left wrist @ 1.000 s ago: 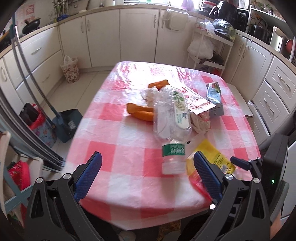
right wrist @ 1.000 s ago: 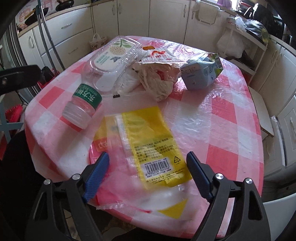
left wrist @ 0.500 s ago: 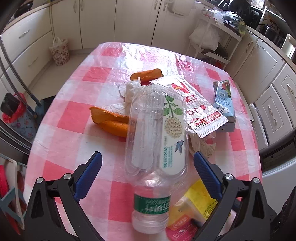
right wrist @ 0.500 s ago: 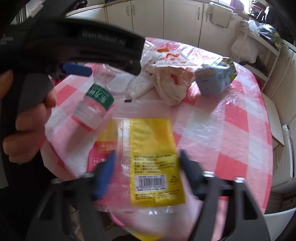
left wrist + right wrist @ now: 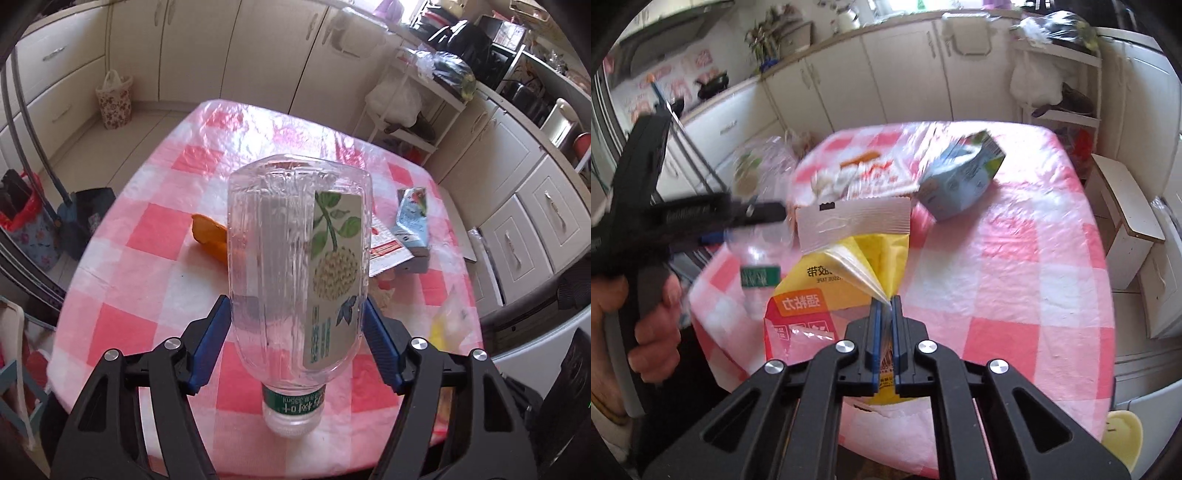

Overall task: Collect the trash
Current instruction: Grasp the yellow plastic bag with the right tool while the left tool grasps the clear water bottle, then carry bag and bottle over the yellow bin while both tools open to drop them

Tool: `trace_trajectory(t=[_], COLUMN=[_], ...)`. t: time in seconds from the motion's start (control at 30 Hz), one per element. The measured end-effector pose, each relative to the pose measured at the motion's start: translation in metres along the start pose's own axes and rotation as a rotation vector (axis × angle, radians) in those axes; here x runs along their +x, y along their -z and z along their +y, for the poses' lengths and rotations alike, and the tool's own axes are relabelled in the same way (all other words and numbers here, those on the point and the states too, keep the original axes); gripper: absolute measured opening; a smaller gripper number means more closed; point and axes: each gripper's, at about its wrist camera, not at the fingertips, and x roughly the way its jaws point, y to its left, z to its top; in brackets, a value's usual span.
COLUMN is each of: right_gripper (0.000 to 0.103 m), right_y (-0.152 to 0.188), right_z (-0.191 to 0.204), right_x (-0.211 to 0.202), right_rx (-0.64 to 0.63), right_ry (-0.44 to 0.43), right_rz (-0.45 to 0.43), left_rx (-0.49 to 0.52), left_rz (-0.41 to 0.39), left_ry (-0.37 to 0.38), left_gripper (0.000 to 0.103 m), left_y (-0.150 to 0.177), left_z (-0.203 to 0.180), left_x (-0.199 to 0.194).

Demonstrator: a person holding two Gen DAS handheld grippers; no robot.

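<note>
Looking from large to small, we see the table [image 5: 155,280] under a pink checked cloth, then the clear bottle [image 5: 295,266], whose body lies between the blue pads of our left gripper [image 5: 297,343]; the jaws are closing and the pads touch its sides. The yellow wrapper [image 5: 849,280] hangs over the near table edge, pinched in our right gripper [image 5: 885,306], whose jaws are closed on its plastic. A blue carton [image 5: 960,181] and an orange peel [image 5: 210,236] lie farther back.
</note>
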Motion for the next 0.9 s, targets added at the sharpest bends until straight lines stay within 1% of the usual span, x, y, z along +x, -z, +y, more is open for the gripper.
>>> trace_trajectory(t=[0.1,0.17,0.23,0.27,0.3,0.37,0.5,0.57,0.6,0.7,0.83,0.9], right_gripper=[0.006,0.006,0.006,0.006,0.006,0.006,0.006,0.006,0.006,0.006,0.006,0.011], right_y=[-0.008,-0.009,-0.007,-0.002,0.005,0.018,0.064,0.089,0.105,0.142,0.187,0.206], right_z=[-0.017,-0.026,-0.041,-0.044,-0.052,-0.07,-0.124,-0.151,-0.17,-0.204,-0.243,-0.264], right_x=[-0.031,-0.053,-0.077,-0.087,-0.102,-0.119,-0.147,-0.152,-0.147,-0.134,-0.106,-0.09], right_rx=[0.028,0.039,0.048,0.052,0.06,0.075,0.173,0.23,0.266,0.342,0.448,0.5], right_ry=[0.006,0.027,0.069,0.091,0.123,0.187,0.306,0.349,0.371,0.406,0.424,0.425], right_rz=[-0.076,-0.117,-0.157,-0.17,-0.181,-0.192,-0.164,-0.137,-0.109,-0.053,0.01,0.036], left_rx=[0.028,0.041,0.064,0.083,0.101,0.141,0.258,0.325,0.358,0.436,0.503,0.528], left_rz=[-0.03,-0.042,-0.049,-0.054,-0.057,-0.057,-0.029,0.002,0.016,0.075,0.203,0.259], left_ry=[0.028,0.058,0.101,0.127,0.146,0.193,0.288,0.329,0.344,0.384,0.401,0.385], left_gripper=[0.067,0.067,0.067,0.067,0.067,0.067,0.067,0.067,0.067,0.067,0.067,0.067], left_y=[0.0,0.0,0.0,0.0,0.003,0.007,0.024,0.037,0.044,0.072,0.113,0.133], left_z=[-0.011,-0.021,-0.04,-0.052,-0.064,-0.09,-0.164,-0.207,-0.229,-0.281,-0.347,-0.369], left_x=[-0.024,-0.038,-0.05,-0.058,-0.063,-0.073,-0.082,-0.078,-0.076,-0.063,-0.025,-0.005])
